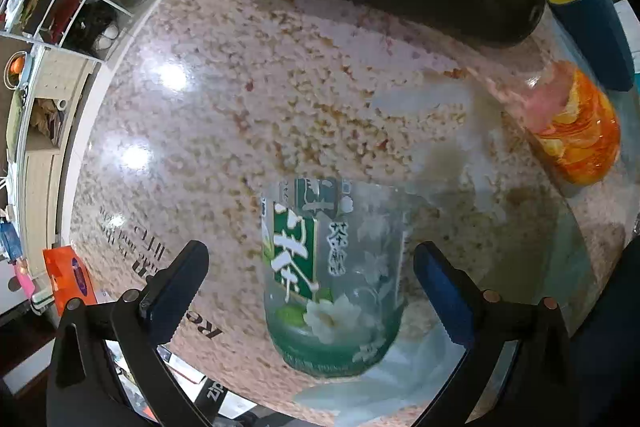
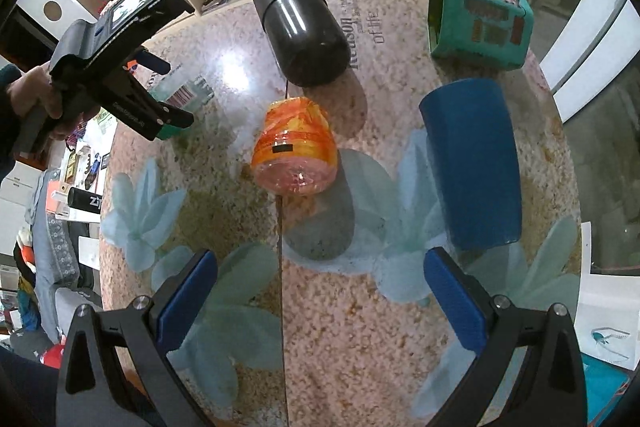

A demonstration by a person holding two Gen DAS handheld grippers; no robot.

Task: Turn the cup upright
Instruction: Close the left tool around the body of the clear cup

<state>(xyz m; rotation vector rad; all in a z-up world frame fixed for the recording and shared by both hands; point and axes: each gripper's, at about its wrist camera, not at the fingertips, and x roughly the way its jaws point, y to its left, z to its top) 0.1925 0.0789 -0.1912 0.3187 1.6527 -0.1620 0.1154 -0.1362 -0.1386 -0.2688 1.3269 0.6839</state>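
- The left claw (image 1: 310, 291) has its jaws spread wide, with blue pads facing each other on black fingers (image 1: 176, 291); neither pad touches anything.
- From the right wrist view, the left claw (image 2: 172, 95) sits at the far left, angled downward over the surface (image 2: 340, 327), gripped by a bare hand (image 2: 34, 95) at its handle.
- The right claw (image 2: 318, 299) is also spread wide, its blue-padded fingers (image 2: 456, 299) holding nothing, poised above the near part of the surface.
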